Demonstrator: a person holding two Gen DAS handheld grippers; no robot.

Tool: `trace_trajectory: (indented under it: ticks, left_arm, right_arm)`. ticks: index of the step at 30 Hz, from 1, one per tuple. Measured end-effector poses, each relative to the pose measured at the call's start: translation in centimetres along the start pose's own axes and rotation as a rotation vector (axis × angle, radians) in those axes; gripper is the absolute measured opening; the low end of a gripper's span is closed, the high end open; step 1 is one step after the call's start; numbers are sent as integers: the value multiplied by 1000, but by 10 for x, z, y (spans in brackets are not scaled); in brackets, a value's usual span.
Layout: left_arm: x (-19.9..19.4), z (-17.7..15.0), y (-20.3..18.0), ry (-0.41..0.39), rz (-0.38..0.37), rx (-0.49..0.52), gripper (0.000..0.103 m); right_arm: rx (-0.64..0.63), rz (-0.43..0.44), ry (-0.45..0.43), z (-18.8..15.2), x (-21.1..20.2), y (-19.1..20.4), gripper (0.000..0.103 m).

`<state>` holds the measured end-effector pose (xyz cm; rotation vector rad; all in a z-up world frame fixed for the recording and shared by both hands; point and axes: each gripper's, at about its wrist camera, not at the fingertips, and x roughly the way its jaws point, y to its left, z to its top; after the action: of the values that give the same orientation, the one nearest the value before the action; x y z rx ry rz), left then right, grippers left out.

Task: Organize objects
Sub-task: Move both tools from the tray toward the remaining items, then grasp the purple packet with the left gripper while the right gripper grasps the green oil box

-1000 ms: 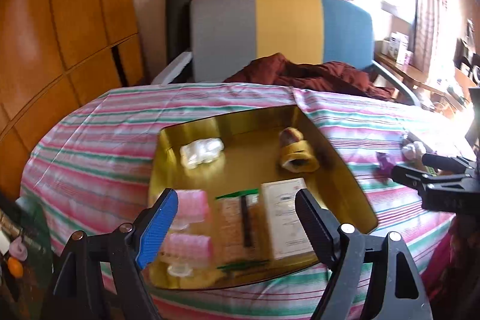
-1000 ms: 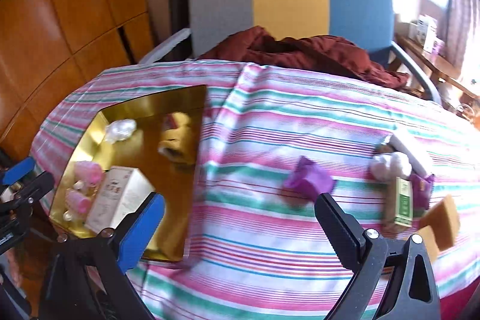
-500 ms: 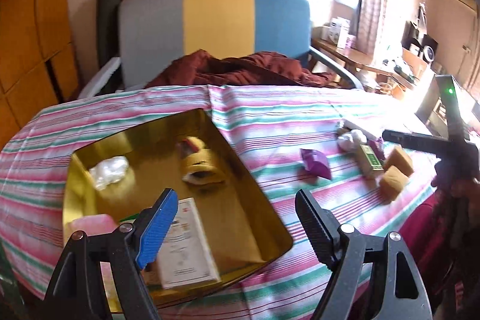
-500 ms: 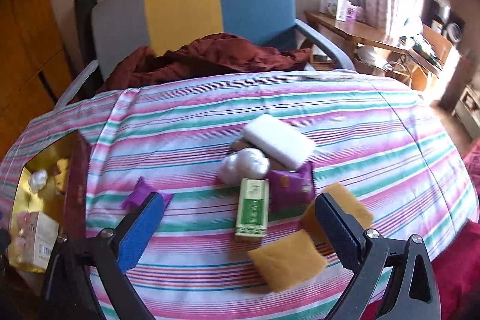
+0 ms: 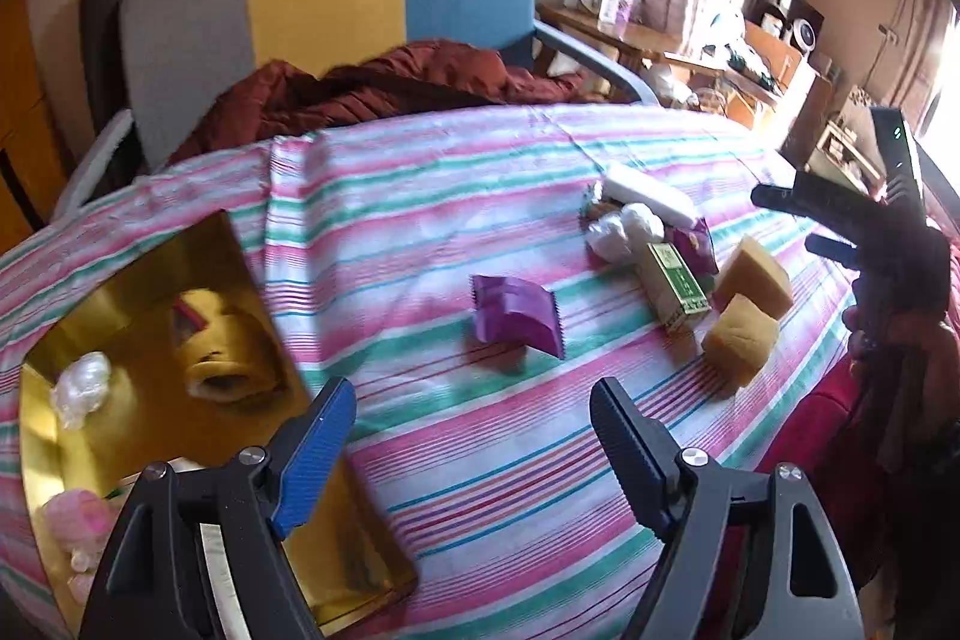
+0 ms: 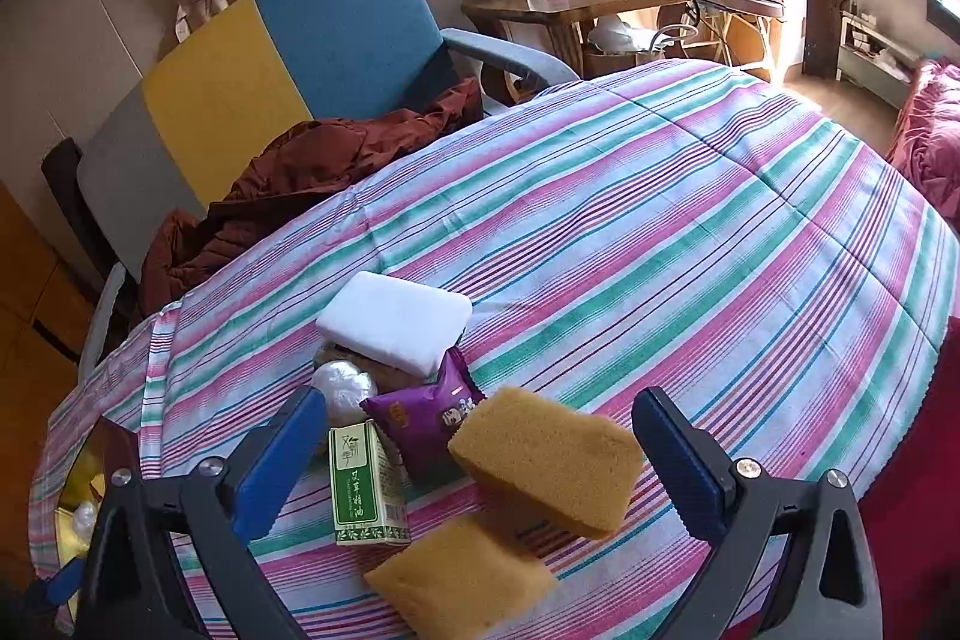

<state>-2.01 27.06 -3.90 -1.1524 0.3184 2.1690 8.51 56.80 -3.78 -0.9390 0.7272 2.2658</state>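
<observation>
Hovering over the striped table [image 5: 480, 196], the left gripper [image 5: 471, 436] has its jaws spread wide with nothing between them; beyond its tips lies a purple packet [image 5: 516, 316], apart from the other loose things. At the left a gold tray [image 5: 144, 274] sits on the table, holding a yellow roll [image 5: 225, 358], a white wad [image 5: 81, 388], a pink item [image 5: 81, 514] near its front corner and a box partly hidden behind the gripper's blue finger. The right gripper [image 6: 480, 448] is also open and empty, poised above a cluster at the table's near edge: a sponge [image 6: 543, 463] lies between and just beyond its fingers, a second sponge [image 6: 459, 577] closer to the camera, and a green box [image 6: 363, 484] just left of them. A second purple packet [image 6: 423, 415] touches the green box and the first sponge; behind it sit a white ball [image 6: 345, 385] and a white pad [image 6: 396, 319], the pad resting on something brown that is mostly hidden. In the left view the right gripper shows at the far right edge, held in a hand [image 5: 900, 292]. A chair [image 6: 270, 34] with a red-brown cloth [image 6: 312, 166] on it stands behind the table.
</observation>
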Motion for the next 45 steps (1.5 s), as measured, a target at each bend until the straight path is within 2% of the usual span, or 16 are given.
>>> trace_trajectory:
  ticks: [4, 8, 13, 19, 27, 30, 31, 32, 34, 35, 40, 43, 45]
  left_arm:
    - [30, 9, -6, 89, -36, -45, 82]
    - [60, 14, -2, 189, -124, -171, 80]
    - [87, 23, -2, 235, -171, -273, 77]
    - [114, 42, -6, 235, -159, -299, 77]
    - [142, 64, -12, 240, -99, -251, 77]
    - [144, 66, -17, 243, -60, -222, 75]
    - [138, 66, -17, 231, -36, -223, 68]
    - [128, 65, -16, 185, -7, -223, 67]
    - [107, 68, -11, 109, 0, -224, 67]
    - [101, 69, -7, 104, -7, -241, 67]
    - [85, 50, 18, 175, -25, -376, 64]
    - [95, 33, 22, 260, -91, -445, 61]
    - [104, 28, 17, 281, -101, -471, 60]
  right_arm:
    - [14, 21, -3, 0, -2, -2, 102]
    - [30, 41, 2, 0, -1, -5, 102]
    - [35, 61, 4, 1, -1, -6, 102]
    - [53, 79, 5, 2, -1, -9, 102]
    - [78, 101, 8, 3, 1, -13, 102]
    - [70, 135, 4, 4, 0, -11, 102]
    - [61, 152, 0, 4, -1, -9, 102]
    - [46, 164, -2, 4, -1, -6, 102]
    - [11, 188, 6, 3, -1, 2, 102]
    - [-10, 201, 10, 2, 0, 6, 102]
    - [-131, 218, 35, -6, 1, 30, 102]
    - [-165, 217, 62, -10, 6, 38, 102]
    - [-175, 217, 74, -12, 8, 40, 101]
